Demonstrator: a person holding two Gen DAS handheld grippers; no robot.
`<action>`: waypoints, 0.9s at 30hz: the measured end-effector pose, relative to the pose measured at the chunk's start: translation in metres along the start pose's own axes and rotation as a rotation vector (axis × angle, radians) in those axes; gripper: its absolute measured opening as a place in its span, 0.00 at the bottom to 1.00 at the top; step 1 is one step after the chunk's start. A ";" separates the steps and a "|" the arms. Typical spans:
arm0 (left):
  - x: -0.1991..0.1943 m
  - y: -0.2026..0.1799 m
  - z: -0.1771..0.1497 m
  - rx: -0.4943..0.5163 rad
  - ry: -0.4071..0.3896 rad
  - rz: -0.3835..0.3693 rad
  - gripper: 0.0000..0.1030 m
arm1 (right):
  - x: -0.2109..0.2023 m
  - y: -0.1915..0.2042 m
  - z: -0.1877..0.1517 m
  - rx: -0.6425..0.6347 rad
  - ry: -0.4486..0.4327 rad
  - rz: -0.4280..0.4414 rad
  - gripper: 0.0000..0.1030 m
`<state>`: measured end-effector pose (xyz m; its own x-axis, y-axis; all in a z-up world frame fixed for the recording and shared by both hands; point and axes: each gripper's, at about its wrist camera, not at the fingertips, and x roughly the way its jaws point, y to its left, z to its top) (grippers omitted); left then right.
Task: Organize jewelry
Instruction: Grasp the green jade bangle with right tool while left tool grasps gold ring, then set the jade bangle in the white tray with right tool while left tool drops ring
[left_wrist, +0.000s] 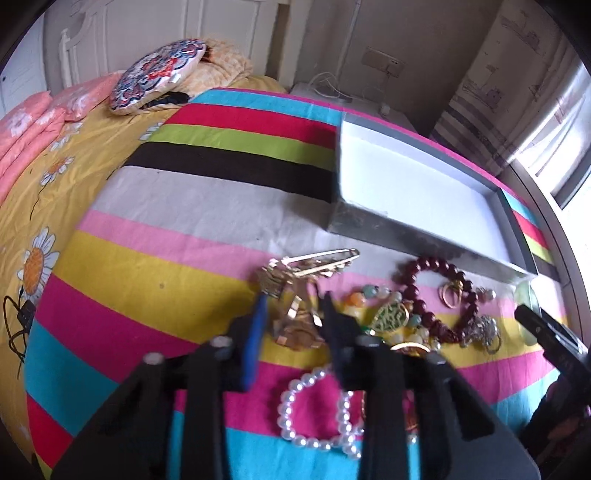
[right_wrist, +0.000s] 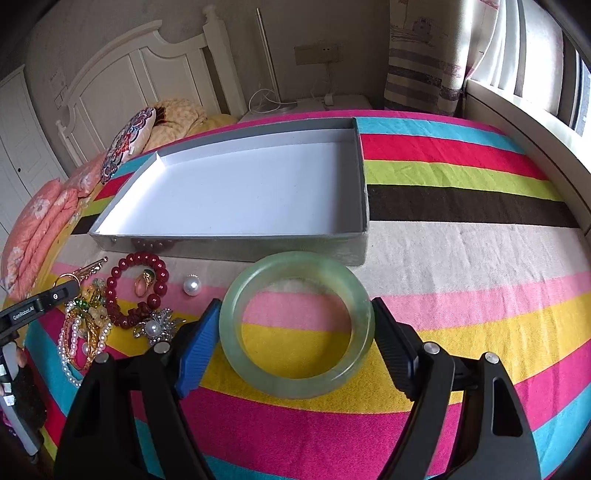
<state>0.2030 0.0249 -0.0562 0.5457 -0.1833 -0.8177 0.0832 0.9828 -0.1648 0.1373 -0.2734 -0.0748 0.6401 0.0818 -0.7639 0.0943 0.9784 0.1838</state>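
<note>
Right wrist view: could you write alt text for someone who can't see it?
A pale green jade bangle sits between the right gripper's two fingers, above a striped bedspread. Behind it lies an empty grey box with a white floor. To the left sits a heap of jewelry, including a dark red bead bracelet and a loose pearl.

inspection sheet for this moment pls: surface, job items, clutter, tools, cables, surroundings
Surface: striped blanket over a bed.
Job's things: grey tray, empty; jade bangle; red bead bracelet; pearl bracelet; loose pearl; gold pieces.
Clutter: patterned cushion, pink quilt.
Tools: right tool pads against the bangle's sides; left tool astride the gold pieces, grip unclear.
Cables: white cords by the wall; black cord at the bed's edge.
Surroundings: headboard, curtain, window.
</note>
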 end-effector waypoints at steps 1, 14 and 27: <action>-0.004 0.000 -0.003 0.002 -0.011 0.005 0.24 | -0.002 -0.001 -0.001 0.002 -0.003 0.008 0.74; -0.048 -0.020 0.004 0.132 -0.170 0.034 0.24 | -0.036 -0.003 0.002 0.035 -0.088 0.076 0.74; 0.011 -0.082 0.093 0.240 -0.105 -0.022 0.24 | 0.033 0.017 0.086 -0.041 -0.062 -0.013 0.74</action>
<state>0.2798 -0.0559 0.0002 0.6240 -0.2135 -0.7517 0.2846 0.9580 -0.0357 0.2260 -0.2705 -0.0440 0.6855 0.0583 -0.7257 0.0726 0.9863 0.1478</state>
